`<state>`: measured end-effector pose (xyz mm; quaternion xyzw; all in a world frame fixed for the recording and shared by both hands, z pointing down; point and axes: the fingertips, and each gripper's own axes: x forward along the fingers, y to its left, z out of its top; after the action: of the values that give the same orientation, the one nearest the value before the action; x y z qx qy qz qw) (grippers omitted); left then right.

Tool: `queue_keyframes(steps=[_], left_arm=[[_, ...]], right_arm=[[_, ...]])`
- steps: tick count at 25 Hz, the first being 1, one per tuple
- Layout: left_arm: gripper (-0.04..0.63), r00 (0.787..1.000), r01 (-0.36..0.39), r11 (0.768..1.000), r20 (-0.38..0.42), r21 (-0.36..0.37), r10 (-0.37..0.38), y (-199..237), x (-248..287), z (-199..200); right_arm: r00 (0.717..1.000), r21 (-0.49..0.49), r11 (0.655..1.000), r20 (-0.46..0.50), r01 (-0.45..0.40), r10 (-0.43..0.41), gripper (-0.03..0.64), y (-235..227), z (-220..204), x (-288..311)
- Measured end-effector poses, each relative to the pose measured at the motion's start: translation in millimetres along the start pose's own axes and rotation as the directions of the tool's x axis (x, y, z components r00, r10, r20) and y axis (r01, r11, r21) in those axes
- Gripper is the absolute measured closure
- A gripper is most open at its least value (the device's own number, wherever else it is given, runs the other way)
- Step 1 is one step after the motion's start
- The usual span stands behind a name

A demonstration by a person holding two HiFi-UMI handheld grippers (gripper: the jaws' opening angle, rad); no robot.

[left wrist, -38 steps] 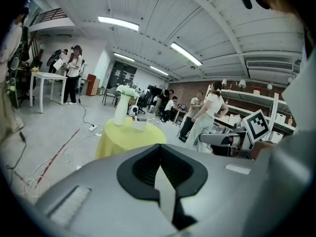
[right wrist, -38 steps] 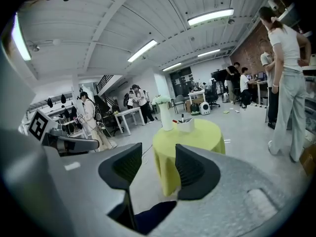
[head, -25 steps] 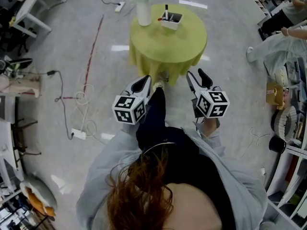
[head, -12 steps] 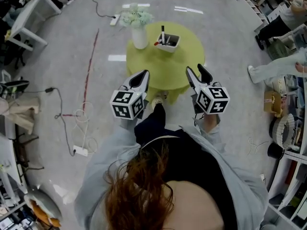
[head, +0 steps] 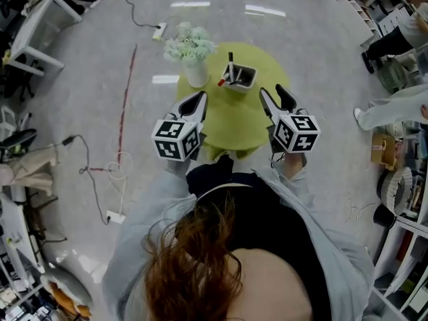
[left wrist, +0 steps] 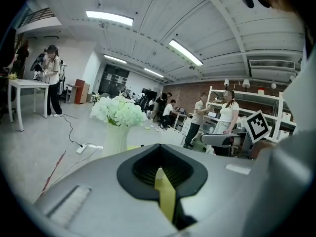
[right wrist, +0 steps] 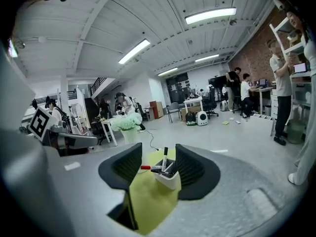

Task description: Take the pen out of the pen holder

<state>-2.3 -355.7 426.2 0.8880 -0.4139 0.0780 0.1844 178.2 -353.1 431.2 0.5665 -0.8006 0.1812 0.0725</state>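
Over the last second the person has stepped forward, and the round tabletop under a yellow-green cloth, which lay well ahead of both grippers, now sits right under their tips. The left gripper hangs over the near left part of the cloth. Its fingers are drawn together to a thin slit and hold nothing. The right gripper hangs over the near right part. Its fingers stand wide apart, also with nothing in them.

In the right gripper view the white rectangular pen holder shows in the gap between the two fingers, but farther off and not touched by them. It stands on the far part of the tabletop. The black-capped pen stands upright in it, and a red-capped pen leans out over its left edge. More dark pens lie inside, too small to count.

Just to the left of the holder stands a white vase of pale flowers. A white power strip with its cable lies on the grey floor beyond the table.
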Motion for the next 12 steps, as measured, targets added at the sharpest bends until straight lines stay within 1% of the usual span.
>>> queue_keyframes(steps=[4, 7, 8, 10, 12], left_arm=[[0.578, 1.000, -0.002, 1.000, -0.007, -0.007, 0.002, 14, 15, -3], [0.578, 1.000, -0.012, 1.000, -0.017, -0.015, 0.012, 21, 20, -6], [0.578, 1.000, -0.013, 1.000, -0.022, -0.019, 0.013, 22, 20, -7], [0.578, 0.999, -0.014, 0.999, -0.033, -0.029, 0.013, 23, 19, -12], [0.578, 0.999, -0.026, 0.999, -0.042, -0.040, 0.024, 27, 16, -16]], right_arm=[[1.000, -0.008, 1.000, -0.014, -0.013, 0.013, 0.410, -4, -3, 23], [0.998, -0.054, 0.998, -0.058, -0.031, 0.028, 0.410, -2, -11, 36], [0.996, -0.085, 0.996, -0.080, -0.036, 0.029, 0.408, 0, -15, 39], [0.990, -0.177, 0.983, -0.137, -0.054, 0.030, 0.410, 3, -26, 45], [0.979, -0.282, 0.955, -0.203, -0.090, 0.032, 0.408, 10, -39, 53]])
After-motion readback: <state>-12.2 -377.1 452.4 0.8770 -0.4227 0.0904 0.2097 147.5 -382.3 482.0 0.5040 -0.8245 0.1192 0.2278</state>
